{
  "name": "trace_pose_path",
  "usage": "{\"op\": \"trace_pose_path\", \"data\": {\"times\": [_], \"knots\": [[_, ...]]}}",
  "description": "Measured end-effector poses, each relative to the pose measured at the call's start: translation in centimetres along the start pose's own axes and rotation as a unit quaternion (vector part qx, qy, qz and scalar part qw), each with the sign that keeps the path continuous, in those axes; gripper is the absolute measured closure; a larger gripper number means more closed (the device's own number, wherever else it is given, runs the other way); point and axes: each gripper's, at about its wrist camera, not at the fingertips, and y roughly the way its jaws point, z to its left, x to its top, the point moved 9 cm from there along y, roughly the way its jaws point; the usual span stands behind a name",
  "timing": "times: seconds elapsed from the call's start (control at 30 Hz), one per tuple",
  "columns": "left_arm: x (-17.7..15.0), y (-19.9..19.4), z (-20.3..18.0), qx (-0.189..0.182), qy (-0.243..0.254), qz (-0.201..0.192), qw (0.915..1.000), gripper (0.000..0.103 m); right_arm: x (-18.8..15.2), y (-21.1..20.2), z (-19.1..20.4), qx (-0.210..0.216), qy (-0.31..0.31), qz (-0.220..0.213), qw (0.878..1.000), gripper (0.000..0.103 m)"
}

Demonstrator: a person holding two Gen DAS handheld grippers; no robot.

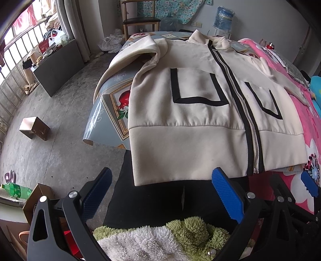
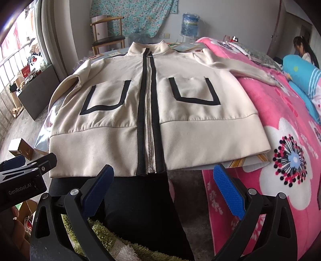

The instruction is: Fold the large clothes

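A cream zip-up jacket (image 1: 190, 120) with black trim and two black-edged pockets lies flat, front up, on a small table (image 1: 112, 104); its hem hangs over the near edge. It also fills the right wrist view (image 2: 152, 112). Its left sleeve (image 1: 128, 58) droops off the table's left side; its right sleeve (image 2: 236, 66) lies out over the pink blanket. My left gripper (image 1: 162, 192) is open and empty, just below the hem's left part. My right gripper (image 2: 163, 190) is open and empty, just below the zipper's bottom end. The right gripper also shows in the left wrist view (image 1: 309, 184).
A bed with a pink flowered blanket (image 2: 280, 144) adjoins the table on the right. A wooden chair (image 1: 140, 20) and a water bottle (image 1: 222, 18) stand behind. A cardboard box (image 1: 34, 130) lies on the floor at left. A person (image 2: 305, 50) sits at the far right.
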Motion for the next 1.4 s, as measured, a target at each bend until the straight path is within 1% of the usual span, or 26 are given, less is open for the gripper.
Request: {"op": "trace_pose_path", "data": {"times": [1.07,1.4], "knots": [[0.00,0.00,0.62,0.003,0.000,-0.001,1.0000,0.005,0.16,0.02,0.21,-0.002,0.000,-0.001,1.000,0.007],[0.00,0.03,0.90,0.004,-0.002,0.000,1.0000,0.005,0.82,-0.02,0.18,-0.008,-0.002,-0.004,1.000,0.007]]}}
